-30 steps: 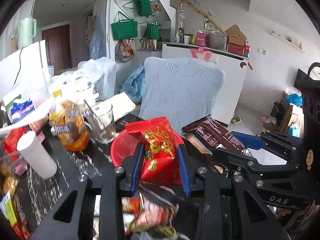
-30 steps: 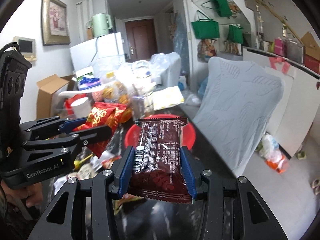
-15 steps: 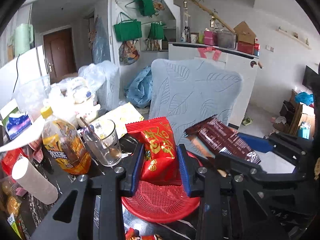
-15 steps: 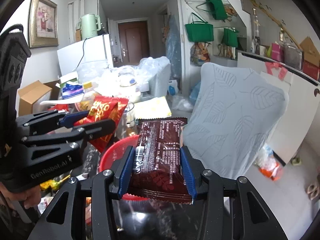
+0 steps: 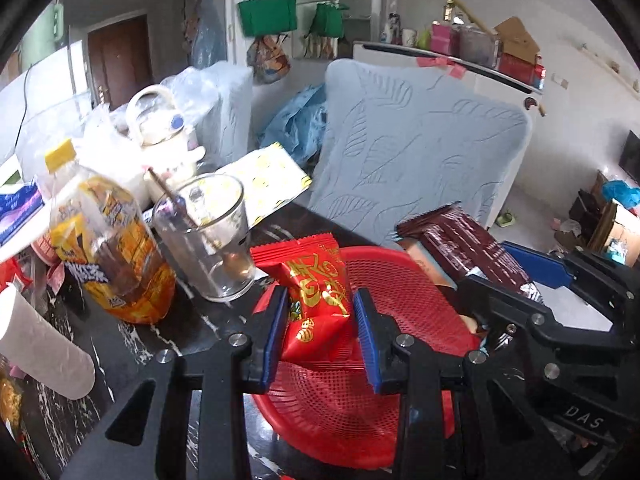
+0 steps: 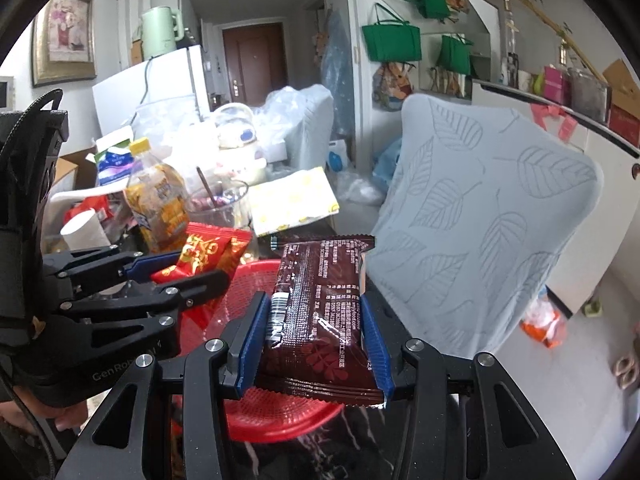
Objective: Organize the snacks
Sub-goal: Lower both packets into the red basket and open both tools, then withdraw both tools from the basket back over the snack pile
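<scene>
Left wrist view: the red snack packet (image 5: 316, 300) is clamped between the left gripper (image 5: 320, 332) fingers, above the red basket (image 5: 400, 280). The brown packet (image 6: 320, 312) is pinched by the right gripper (image 6: 312, 344), seemingly over the rim; both should be lowered before release.

bright daylight | fisheye warp + dark vignette at edges | bg slightly soft

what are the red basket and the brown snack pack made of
Round red mesh basket: looks like moulded plastic, with a regular grid of small holes and a slight sheen. Dark brown snack packet: seemingly glossy plastic film, with crimped ends and a printed barcode; what is inside cannot be seen.
</scene>
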A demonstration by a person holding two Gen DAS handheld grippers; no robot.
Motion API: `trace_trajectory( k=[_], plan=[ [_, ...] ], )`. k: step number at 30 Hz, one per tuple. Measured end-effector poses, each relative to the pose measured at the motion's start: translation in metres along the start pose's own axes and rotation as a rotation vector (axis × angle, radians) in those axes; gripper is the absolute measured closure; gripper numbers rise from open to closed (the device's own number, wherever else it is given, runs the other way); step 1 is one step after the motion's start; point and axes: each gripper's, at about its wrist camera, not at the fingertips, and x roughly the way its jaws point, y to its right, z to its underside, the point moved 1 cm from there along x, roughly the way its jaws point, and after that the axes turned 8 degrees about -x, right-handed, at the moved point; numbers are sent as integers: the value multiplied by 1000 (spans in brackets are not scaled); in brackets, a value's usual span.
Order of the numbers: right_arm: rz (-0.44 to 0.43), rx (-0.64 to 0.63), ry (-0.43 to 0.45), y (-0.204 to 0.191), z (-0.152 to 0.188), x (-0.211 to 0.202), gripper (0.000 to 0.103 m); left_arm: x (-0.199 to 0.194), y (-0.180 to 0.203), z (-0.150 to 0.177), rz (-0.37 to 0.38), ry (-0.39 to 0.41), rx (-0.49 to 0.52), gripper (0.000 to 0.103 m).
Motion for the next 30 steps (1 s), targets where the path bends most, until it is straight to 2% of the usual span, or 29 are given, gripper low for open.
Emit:
trace_trajectory(
  k=[4,8,10,11,12,14,16,22,30],
  plan=[
    [3,8,-21,0,3,10,57,8,-2,0,-6,-28,3,70],
    [2,26,-53,2,5,21,55,24,-7,2,-25,-102,-26,69],
    [7,34,-67,5,6,25,50,29,-8,4,-42,-126,-27,67],
    [10,37,-75,6,6,26,43,31,-8,6,-51,-144,-28,60],
    [14,41,-82,7,8,27,42,33,-8,7,-54,-157,-34,56],
    [27,41,-95,9,10,29,42,34,-9,8,-62,-162,-37,38],
    [37,44,-106,10,11,29,42,32,-7,10,-75,-151,-28,31],
    [57,40,-103,11,12,23,42,25,-4,4,-78,-133,-16,31],
    [50,28,-72,5,4,5,42,-9,-3,-8,-73,-26,-31,31]
  ],
)
